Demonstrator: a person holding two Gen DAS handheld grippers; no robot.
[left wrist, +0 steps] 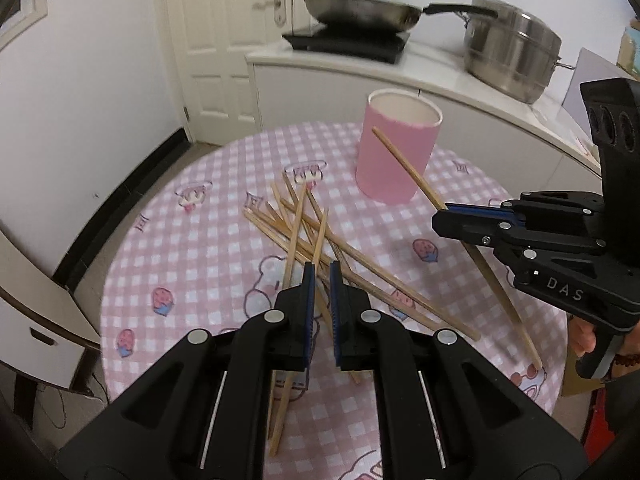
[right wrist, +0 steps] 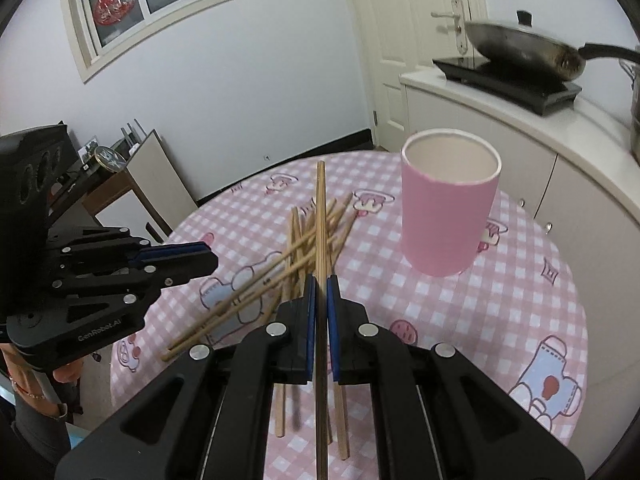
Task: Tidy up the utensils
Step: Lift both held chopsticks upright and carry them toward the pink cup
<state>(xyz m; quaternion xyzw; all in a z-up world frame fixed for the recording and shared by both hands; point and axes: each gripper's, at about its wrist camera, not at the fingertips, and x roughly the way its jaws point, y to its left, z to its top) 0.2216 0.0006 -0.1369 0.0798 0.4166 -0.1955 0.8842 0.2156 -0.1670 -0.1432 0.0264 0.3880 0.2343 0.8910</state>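
Several wooden chopsticks (left wrist: 312, 236) lie in a loose pile on the pink checked tablecloth; the pile also shows in the right wrist view (right wrist: 296, 248). A pink cup (left wrist: 394, 148) stands upright and empty behind the pile, and is also in the right wrist view (right wrist: 448, 208). My right gripper (right wrist: 321, 280) is shut on one chopstick (right wrist: 320, 216), held above the table; it also shows from the left wrist (left wrist: 444, 216). My left gripper (left wrist: 322, 268) hovers over the pile, jaws a narrow gap apart, holding nothing; from the right it shows side-on (right wrist: 208, 260).
The round table (left wrist: 192, 264) ends close at left and front. Behind it a white counter (left wrist: 440, 80) carries an induction hob with a lidded pan (left wrist: 360, 8) and a steel pot (left wrist: 512, 52). A white door (left wrist: 224, 40) is at the back.
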